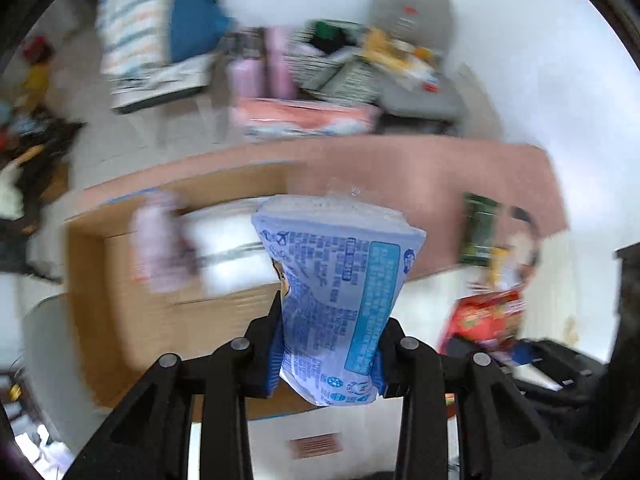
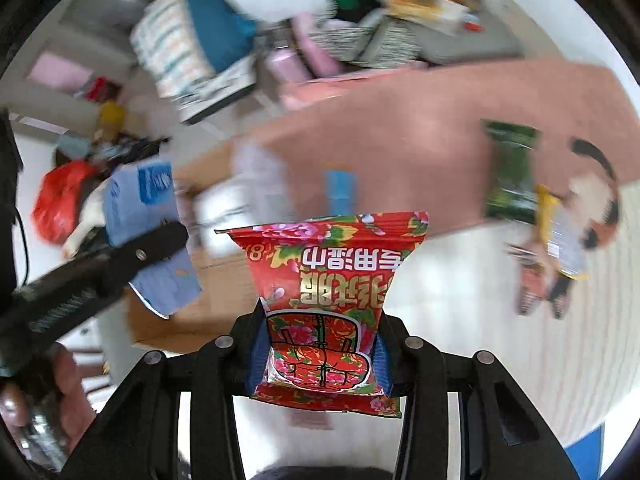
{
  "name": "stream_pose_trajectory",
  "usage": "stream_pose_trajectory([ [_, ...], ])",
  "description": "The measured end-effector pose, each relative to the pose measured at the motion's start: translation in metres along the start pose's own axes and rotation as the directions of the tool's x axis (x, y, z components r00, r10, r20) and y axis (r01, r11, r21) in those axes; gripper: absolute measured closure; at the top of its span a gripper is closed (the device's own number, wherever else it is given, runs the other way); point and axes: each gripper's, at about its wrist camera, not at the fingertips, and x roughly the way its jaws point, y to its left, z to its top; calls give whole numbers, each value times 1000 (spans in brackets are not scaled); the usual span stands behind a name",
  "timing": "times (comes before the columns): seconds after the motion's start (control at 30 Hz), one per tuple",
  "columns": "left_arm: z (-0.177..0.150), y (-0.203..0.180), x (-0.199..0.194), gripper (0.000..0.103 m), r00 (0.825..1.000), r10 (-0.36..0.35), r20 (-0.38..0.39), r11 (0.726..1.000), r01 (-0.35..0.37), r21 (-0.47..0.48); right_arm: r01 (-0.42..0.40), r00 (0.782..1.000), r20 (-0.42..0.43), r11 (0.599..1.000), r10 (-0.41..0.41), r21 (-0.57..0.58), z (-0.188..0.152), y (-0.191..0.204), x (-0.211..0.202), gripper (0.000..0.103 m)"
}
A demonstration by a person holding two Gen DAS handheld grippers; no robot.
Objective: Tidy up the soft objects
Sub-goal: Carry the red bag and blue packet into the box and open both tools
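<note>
My left gripper [image 1: 328, 344] is shut on a light blue wipes packet [image 1: 340, 292] and holds it in the air above an open cardboard box [image 1: 104, 280]. The box holds a white pack [image 1: 228, 244] and a pale pink pack [image 1: 160, 240]. My right gripper [image 2: 320, 344] is shut on a red floral wipes packet [image 2: 328, 288], held above the white floor near the box [image 2: 192, 320]. The left gripper with the blue packet [image 2: 148, 216] shows at the left of the right wrist view. Both views are motion-blurred.
A pink mat [image 2: 420, 136] lies beyond the box with a green packet [image 2: 512, 172] and other small packets [image 2: 560, 248] at its right end. Behind stand a striped pack [image 1: 132, 32], pink bottles [image 1: 264, 64], a grey seat [image 1: 412, 32] and clutter at the left [image 1: 32, 128].
</note>
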Motion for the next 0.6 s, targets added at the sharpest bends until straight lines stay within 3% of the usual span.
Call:
stream_pose_trajectory([
  [0.17,-12,102,-2,72,996,80,-25,990,-83,-115,-8,999,-47,996,4,-88,7,80,36,59],
  [0.3,-10,175,31,72,989,112,-98,973,-129,-191,37,993,-110,992,-51,-121,14,128,79,59],
  [0.43,5,212,67,72,981,108,-160,968,-141,-208,85,979,-176,989,-106,-121,14,137,126,59],
  [0.6,23,227,104,71,971,76,-228,973,-123,-197,125,960,-237,987,-146,-102,9,137,164,59],
])
